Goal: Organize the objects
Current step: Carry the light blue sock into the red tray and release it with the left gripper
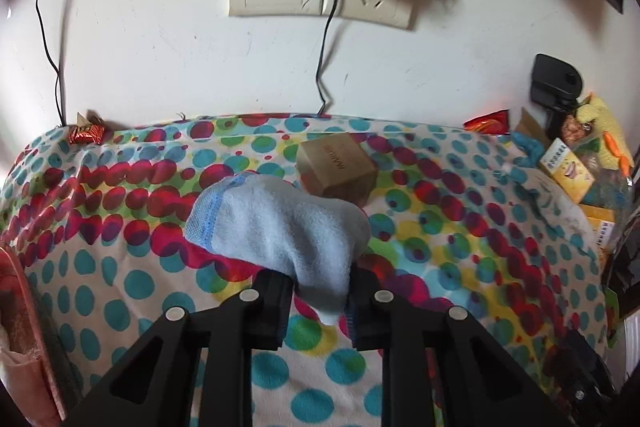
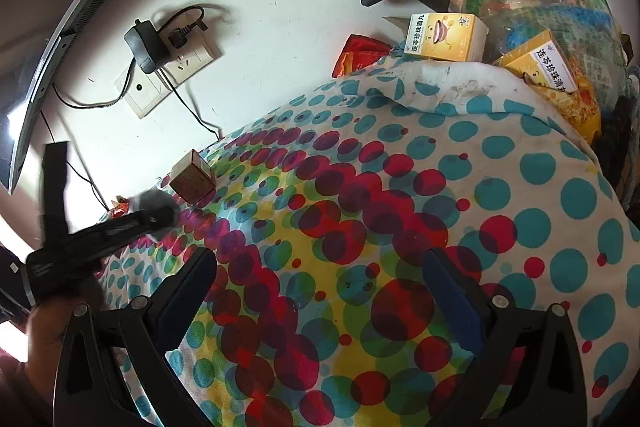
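Left gripper (image 1: 320, 303): black fingers pinched the pale blue terry sock (image 1: 280, 227), held above the cloth.
Right gripper (image 2: 320, 303): fingers spread wide, nothing between them, over the dotted cloth.
Surface: white cloth with teal, red and yellow dots (image 1: 460, 227).
Small brown cardboard box (image 1: 338, 165): on the cloth just behind the sock, near the white wall (image 1: 160, 47).

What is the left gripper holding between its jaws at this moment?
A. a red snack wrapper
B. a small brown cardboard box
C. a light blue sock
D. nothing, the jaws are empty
C: in the left wrist view the left gripper is closed on the light blue sock, which it pinches at one end, while the small brown box sits apart on the dotted cloth behind it.
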